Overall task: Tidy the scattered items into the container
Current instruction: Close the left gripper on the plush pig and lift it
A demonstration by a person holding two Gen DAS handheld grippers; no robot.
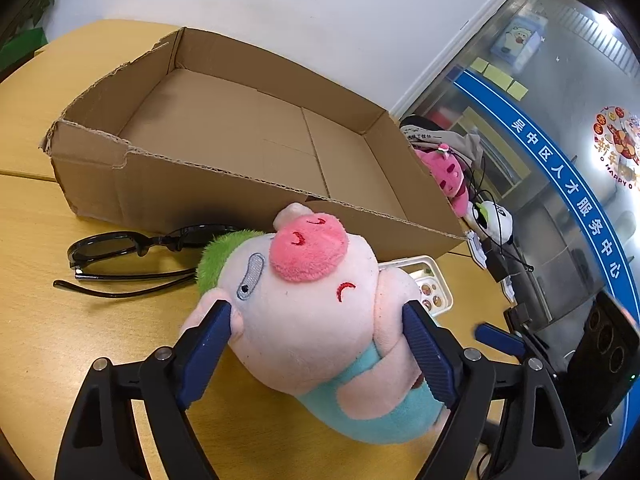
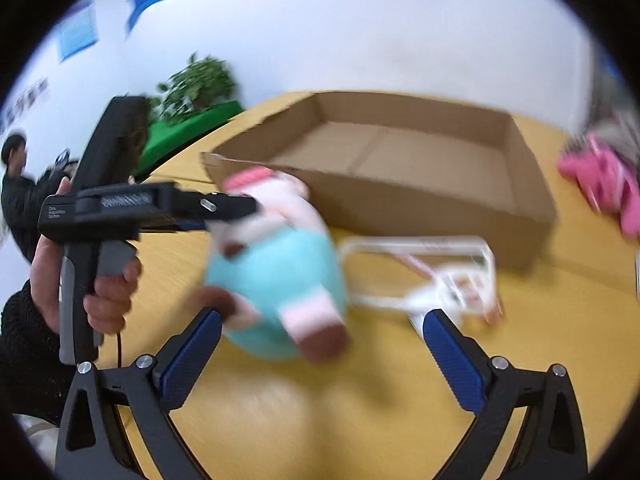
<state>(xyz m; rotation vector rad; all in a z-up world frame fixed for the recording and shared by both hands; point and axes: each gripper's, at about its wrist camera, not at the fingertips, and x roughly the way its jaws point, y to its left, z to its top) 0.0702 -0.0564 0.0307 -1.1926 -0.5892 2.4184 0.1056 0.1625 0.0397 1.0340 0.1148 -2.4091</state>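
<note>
- The cardboard box (image 1: pixel 224 128) sits on the wooden table (image 1: pixel 36 216) with nothing visible inside it.
- The left gripper (image 1: pixel 316 344) clamps the pig plush (image 1: pixel 312 304) just in front of the box.
- The right gripper (image 2: pixel 322 354) is spread wide, holding nothing.
- Sunglasses (image 1: pixel 120 256) and a phone case (image 2: pixel 420 268) lie beside the box; the plush partly hides both.
- The right view is motion-blurred.

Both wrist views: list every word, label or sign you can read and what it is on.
"吴中区人才服务中心": white characters on the blue band across the glass wall.
"HAPPY": round sticker on the same glass; the remaining lettering is unreadable.
Small white print on the left gripper body: too blurred.
Wall posters in the right wrist view: too blurred.
</note>
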